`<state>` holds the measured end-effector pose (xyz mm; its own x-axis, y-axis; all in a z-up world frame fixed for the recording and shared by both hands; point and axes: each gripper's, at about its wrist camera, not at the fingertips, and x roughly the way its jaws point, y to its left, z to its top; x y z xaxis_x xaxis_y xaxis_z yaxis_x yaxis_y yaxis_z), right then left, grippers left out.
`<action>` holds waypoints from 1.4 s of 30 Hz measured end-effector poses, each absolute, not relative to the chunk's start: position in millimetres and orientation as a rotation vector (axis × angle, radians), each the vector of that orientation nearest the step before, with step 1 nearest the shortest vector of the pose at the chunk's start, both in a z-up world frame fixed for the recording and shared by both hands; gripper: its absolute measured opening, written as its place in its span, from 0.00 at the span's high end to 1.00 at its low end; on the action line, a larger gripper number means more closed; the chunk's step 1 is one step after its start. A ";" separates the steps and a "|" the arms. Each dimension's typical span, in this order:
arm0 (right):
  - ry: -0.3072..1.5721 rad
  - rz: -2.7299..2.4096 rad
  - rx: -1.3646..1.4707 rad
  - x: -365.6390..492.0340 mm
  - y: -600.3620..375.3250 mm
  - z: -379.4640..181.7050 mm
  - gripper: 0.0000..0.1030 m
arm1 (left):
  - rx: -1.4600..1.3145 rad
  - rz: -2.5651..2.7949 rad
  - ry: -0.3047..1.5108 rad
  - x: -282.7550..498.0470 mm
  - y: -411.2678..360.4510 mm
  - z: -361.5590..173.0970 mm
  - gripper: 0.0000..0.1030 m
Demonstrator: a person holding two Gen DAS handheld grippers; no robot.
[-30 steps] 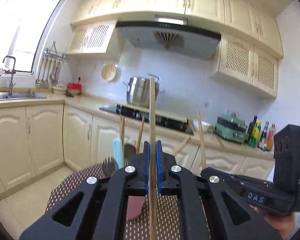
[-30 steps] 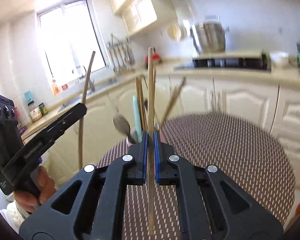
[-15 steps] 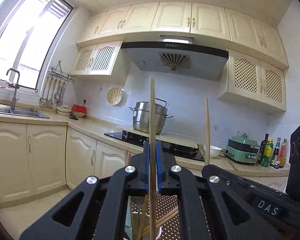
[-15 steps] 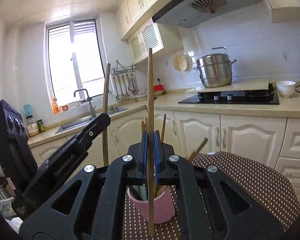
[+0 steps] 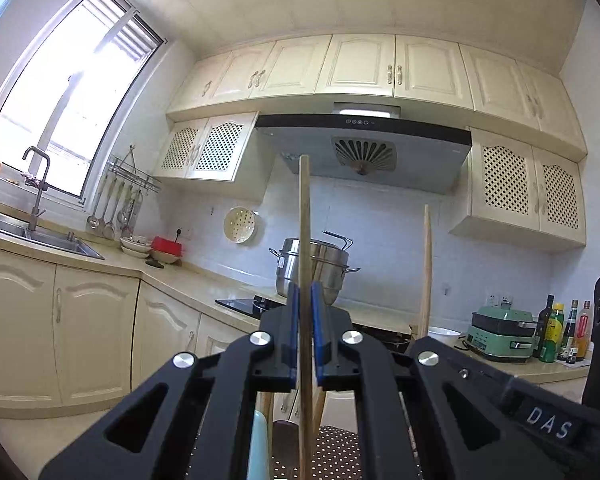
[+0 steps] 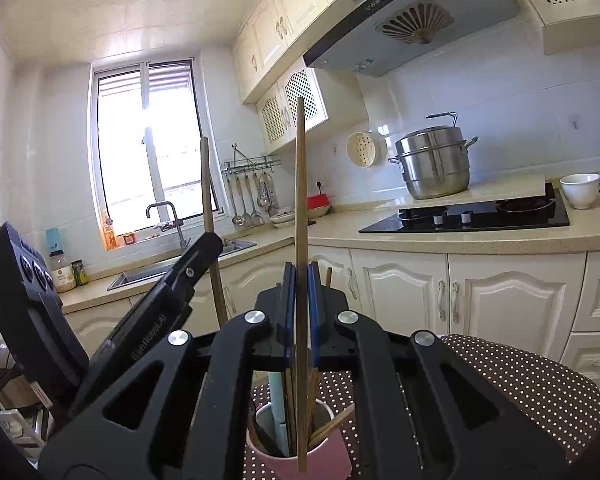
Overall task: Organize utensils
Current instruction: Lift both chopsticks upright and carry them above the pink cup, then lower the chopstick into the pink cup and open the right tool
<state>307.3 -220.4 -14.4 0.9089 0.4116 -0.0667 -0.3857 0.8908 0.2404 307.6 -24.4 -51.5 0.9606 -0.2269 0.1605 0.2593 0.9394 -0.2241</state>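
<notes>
My left gripper (image 5: 305, 308) is shut on an upright wooden chopstick (image 5: 304, 220). My right gripper (image 6: 301, 288) is shut on another upright wooden chopstick (image 6: 300, 184), whose lower end hangs in front of a pink cup (image 6: 324, 458). The cup holds several chopsticks and a light blue handle (image 6: 278, 412), and stands on a brown dotted table (image 6: 520, 376). In the right wrist view the left gripper (image 6: 208, 248) shows at left with its chopstick (image 6: 207, 184). In the left wrist view the right gripper's chopstick (image 5: 426, 268) rises at right.
A kitchen counter (image 6: 480, 236) with a black hob (image 6: 468, 214), a steel pot (image 6: 434, 168) and a white bowl (image 6: 580, 190) runs behind the table. A sink (image 5: 40, 236) is at the left under the window. Bottles (image 5: 564, 330) and a green appliance (image 5: 502, 334) stand at the right.
Both grippers have tilted upward and risen, each still holding its chopstick. The table and cup have dropped toward the bottom of both views.
</notes>
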 end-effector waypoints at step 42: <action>0.214 0.397 0.087 297.6 -174.5 -61.0 0.93 | -0.071 0.031 0.256 274.1 26.8 -78.7 0.50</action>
